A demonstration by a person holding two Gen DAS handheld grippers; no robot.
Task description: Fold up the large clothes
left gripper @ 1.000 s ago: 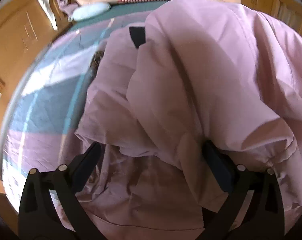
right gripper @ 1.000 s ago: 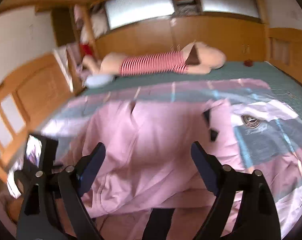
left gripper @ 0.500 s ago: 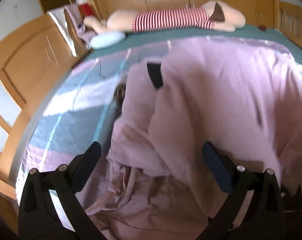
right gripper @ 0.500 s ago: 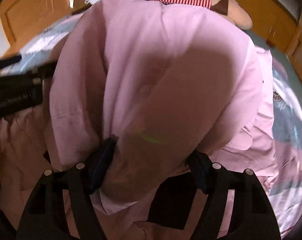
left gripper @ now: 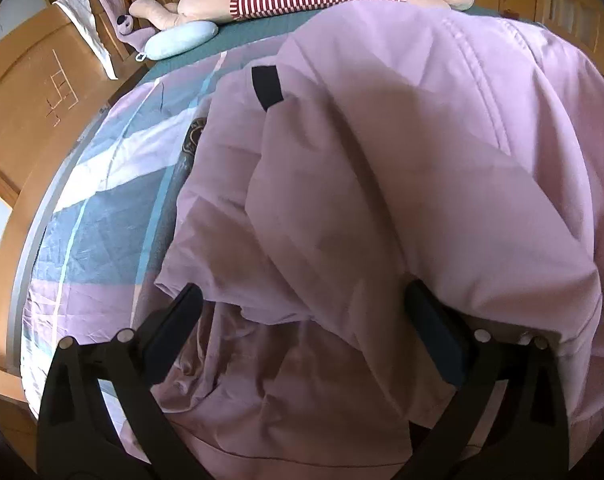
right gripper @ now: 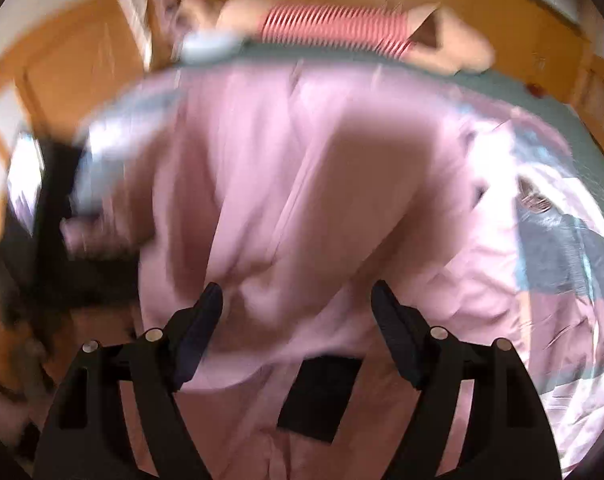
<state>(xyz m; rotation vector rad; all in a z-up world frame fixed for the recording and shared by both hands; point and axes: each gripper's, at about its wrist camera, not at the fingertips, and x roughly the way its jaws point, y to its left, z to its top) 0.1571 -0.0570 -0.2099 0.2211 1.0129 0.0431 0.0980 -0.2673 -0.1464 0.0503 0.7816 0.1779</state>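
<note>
Left wrist view shows the pink garment (left gripper: 381,168) heaped mid-fold on the bed (left gripper: 102,208), left gripper (left gripper: 302,316) released and right gripper (right gripper: 298,304) opening over cloth (blurred), so next likely comes regrasping an edge.
</note>
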